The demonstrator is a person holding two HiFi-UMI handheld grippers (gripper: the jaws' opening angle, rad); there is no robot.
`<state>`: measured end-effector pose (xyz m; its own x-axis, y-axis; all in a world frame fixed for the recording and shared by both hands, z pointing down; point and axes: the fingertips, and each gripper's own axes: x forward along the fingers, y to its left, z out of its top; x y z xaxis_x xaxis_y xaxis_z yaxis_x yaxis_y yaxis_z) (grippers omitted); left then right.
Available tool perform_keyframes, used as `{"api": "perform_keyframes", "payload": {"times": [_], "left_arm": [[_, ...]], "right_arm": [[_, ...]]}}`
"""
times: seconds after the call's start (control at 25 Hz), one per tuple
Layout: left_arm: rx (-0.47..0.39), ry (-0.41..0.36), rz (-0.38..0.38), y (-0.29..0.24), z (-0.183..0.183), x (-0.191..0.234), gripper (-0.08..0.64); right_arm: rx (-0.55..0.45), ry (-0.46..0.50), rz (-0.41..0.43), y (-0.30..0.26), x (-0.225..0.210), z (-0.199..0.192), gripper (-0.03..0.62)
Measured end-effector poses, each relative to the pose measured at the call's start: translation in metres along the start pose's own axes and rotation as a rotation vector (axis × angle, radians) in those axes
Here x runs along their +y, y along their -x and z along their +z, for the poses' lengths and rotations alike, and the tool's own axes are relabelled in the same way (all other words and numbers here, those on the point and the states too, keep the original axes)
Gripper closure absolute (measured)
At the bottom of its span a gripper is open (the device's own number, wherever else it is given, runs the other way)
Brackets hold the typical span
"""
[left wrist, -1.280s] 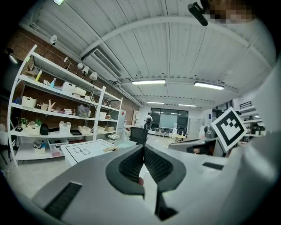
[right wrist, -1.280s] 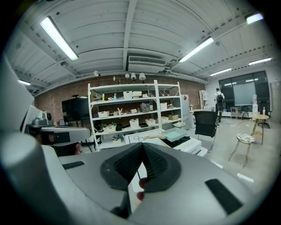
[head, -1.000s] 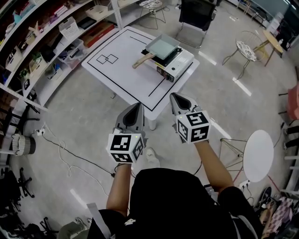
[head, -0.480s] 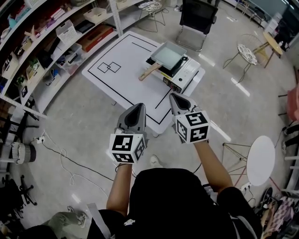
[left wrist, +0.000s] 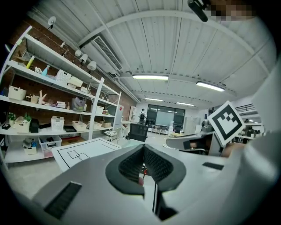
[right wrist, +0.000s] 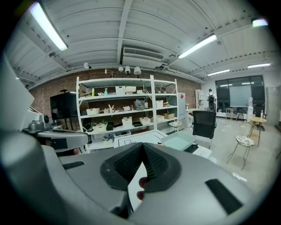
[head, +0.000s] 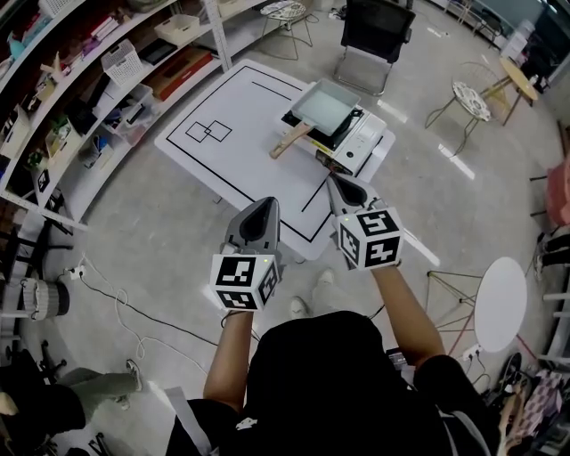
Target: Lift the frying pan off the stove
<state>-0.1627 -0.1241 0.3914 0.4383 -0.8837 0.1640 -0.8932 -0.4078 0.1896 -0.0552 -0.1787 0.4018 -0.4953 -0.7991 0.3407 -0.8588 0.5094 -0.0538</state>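
Observation:
A square pale-green frying pan (head: 325,105) with a wooden handle (head: 291,141) sits on a white portable stove (head: 356,142) at the right end of a white table (head: 232,147). Both grippers hang in the air short of the table's near edge, well away from the pan. My left gripper (head: 264,207) is shut with nothing in it. My right gripper (head: 339,184) also has its jaws together and holds nothing. The right gripper view shows the pan (right wrist: 181,141) ahead beyond the closed tips (right wrist: 142,146). The left gripper view looks over closed tips (left wrist: 143,147) at the table (left wrist: 83,151).
Shelves with bins (head: 62,98) line the left side. A black office chair (head: 378,27) stands behind the table, and wire chairs (head: 468,98) are at the back right. A round white side table (head: 499,303) is on the right. A cable (head: 134,307) trails across the floor.
The table, stove and pan have drawn nearer in the head view as the person steps forward. Both grippers keep the same pose, still shut and holding nothing.

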Motion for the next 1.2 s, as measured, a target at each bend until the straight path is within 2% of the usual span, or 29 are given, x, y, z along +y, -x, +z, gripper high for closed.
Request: {"api": "perform_keyframes", "payload": {"times": [0.6, 0.96, 1.2], "left_arm": [[0.043, -0.015, 0.015, -0.081, 0.008, 0.027, 0.549], [0.094, -0.027, 0.031, -0.153, 0.014, 0.048, 0.549], [0.151, -0.023, 0.034, -0.198, 0.007, 0.064, 0.548]], "right_arm": [[0.017, -0.006, 0.017, -0.065, -0.054, 0.015, 0.591], [0.014, -0.013, 0.038, -0.119, -0.104, 0.037, 0.591], [0.043, -0.034, 0.047, -0.152, -0.135, 0.036, 0.591]]}}
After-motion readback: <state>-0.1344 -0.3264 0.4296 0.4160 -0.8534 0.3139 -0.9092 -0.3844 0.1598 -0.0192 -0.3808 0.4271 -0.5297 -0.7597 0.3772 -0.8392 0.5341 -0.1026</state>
